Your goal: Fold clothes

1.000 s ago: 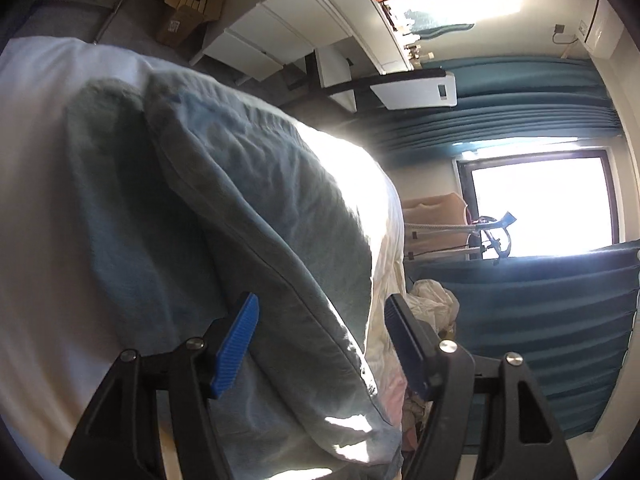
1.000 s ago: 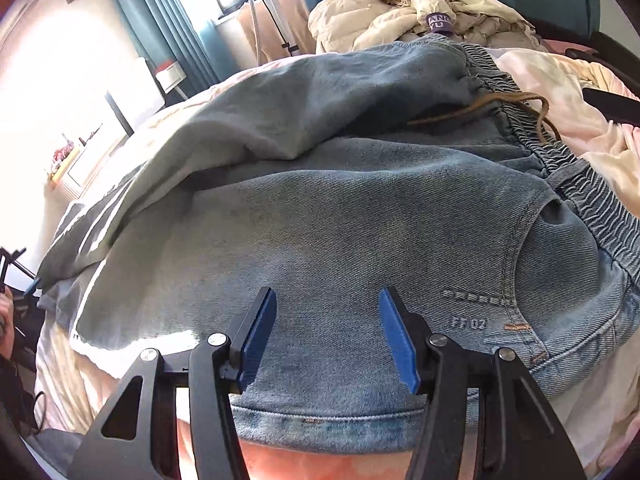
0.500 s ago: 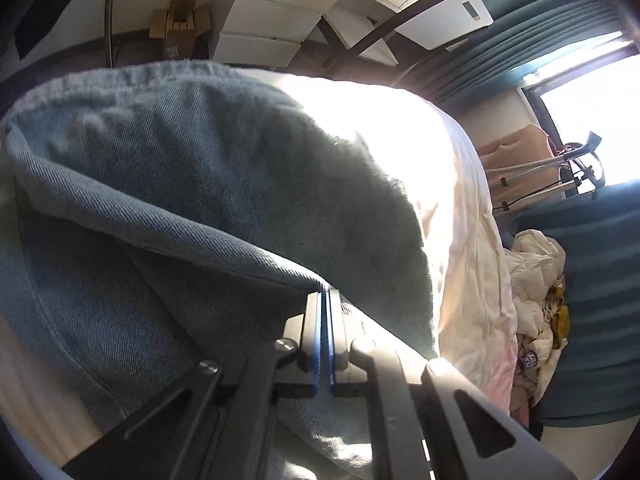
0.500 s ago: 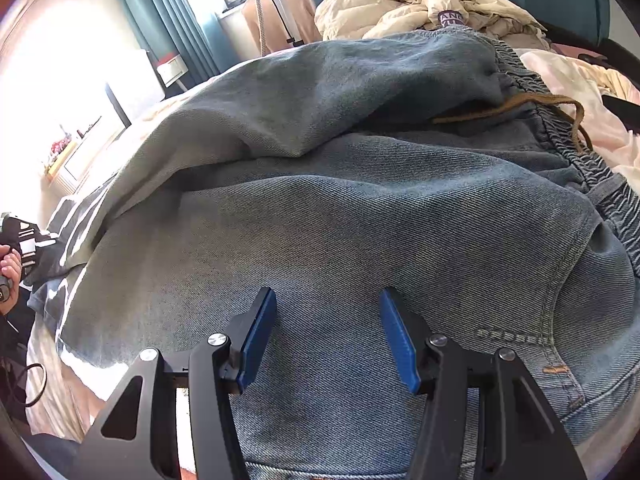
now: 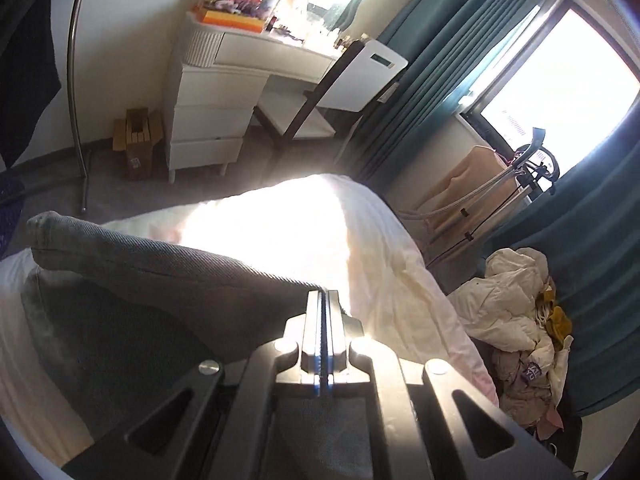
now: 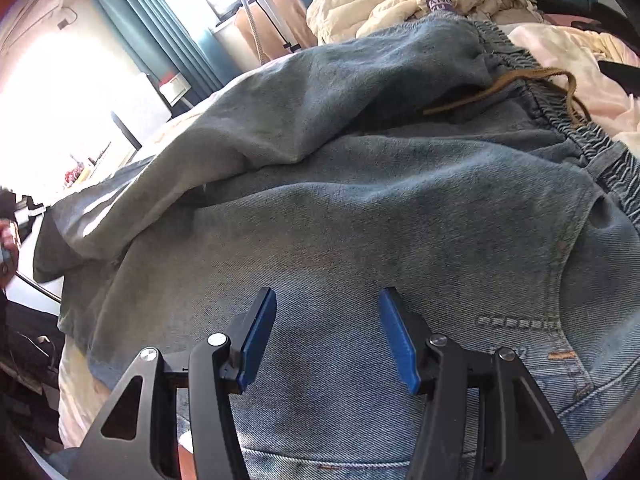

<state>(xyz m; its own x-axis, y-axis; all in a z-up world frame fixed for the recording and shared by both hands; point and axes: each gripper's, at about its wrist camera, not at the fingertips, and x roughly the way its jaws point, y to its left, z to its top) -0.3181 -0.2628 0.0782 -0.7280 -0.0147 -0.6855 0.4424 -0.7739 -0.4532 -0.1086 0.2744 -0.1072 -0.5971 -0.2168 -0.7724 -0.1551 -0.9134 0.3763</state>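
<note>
The left gripper point(image 5: 324, 320), low in the centre of its frame, is pinching a fold of the jeans point(image 5: 132, 300), which are draping across the lower left over the white bed point(image 5: 380, 264). The right gripper point(image 6: 328, 336) is hovering half spread with nothing between its fingers, above the jeans point(image 6: 360, 208) filling its frame's middle.
</note>
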